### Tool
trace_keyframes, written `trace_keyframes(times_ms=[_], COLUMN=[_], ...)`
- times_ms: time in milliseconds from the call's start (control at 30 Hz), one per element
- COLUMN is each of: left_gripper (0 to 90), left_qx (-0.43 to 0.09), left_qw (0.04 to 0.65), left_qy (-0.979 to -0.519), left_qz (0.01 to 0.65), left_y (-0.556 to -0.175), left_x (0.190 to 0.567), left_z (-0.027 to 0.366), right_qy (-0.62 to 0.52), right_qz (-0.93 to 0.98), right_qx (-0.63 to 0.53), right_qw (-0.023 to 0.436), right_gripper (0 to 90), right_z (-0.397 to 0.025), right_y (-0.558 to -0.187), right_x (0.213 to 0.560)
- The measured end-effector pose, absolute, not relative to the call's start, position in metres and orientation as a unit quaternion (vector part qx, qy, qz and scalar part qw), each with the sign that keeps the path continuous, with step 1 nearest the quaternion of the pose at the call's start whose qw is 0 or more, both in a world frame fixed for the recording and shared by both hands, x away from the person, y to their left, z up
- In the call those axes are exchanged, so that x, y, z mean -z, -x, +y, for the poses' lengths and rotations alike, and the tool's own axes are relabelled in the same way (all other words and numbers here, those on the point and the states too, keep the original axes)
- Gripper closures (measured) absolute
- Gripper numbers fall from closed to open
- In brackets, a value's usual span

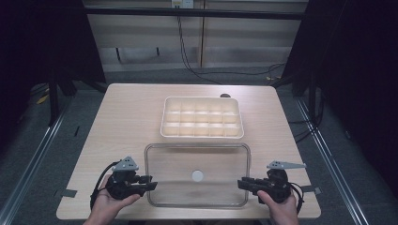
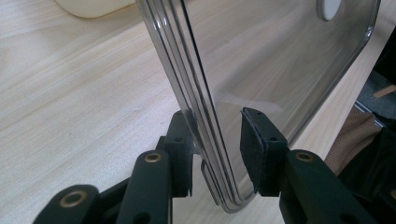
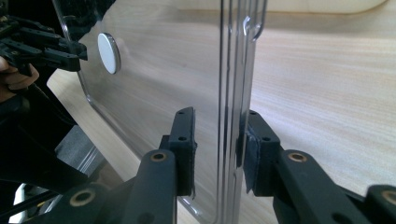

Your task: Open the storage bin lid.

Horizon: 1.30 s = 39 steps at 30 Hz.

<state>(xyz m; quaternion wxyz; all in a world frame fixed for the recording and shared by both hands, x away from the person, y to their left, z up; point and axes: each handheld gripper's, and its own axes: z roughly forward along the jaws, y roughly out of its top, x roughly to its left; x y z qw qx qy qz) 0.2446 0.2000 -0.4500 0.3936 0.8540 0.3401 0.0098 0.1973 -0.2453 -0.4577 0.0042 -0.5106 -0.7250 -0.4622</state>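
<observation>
The clear lid [image 1: 197, 176] lies near the table's [image 1: 126, 117] front edge, long axis left-right, just before the compartment tray [image 1: 202, 117]. The left gripper [image 1: 149, 183] and right gripper [image 1: 242, 183] straddle its 2 short rims, jaws narrow but not fully clamped.

— Where is the lid [image 1: 197, 159] lying?

— It's lying on the table [image 1: 122, 122] in front of me, just before the compartment tray [image 1: 202, 117].

— And your tools?

— I'm holding my left gripper [image 1: 149, 183] at its left edge, my right gripper [image 1: 242, 183] at its right, jaws straddling each rim.
</observation>
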Motion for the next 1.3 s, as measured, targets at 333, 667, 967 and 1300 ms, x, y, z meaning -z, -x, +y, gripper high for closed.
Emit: trace_keyframes(times_ms=[333, 667, 967, 1300], left_gripper=[65.1, 62.8, 60.4, 58.2], left_qx=[0.003, 0.024, 0.021, 0.034], left_qw=[0.394, 0.392, 0.384, 0.372], left_qy=[-0.852, -0.85, -0.857, -0.859], left_qz=[0.344, 0.35, 0.344, 0.351], left_y=[-0.252, -0.257, -0.263, -0.271], left_x=[0.452, 0.459, 0.462, 0.469], left_z=[0.199, 0.198, 0.197, 0.194], right_qy=[0.521, 0.527, 0.53, 0.541], right_qz=[-0.724, -0.729, -0.728, -0.727], right_qx=[0.451, 0.437, 0.435, 0.422], right_qw=[0.017, 0.016, 0.019, 0.03], right_gripper=[67.7, 65.6, 63.6, 59.3], right_z=[-0.246, -0.244, -0.244, -0.245], right_y=[-0.203, -0.206, -0.213, -0.218], right_x=[0.466, 0.473, 0.477, 0.485])
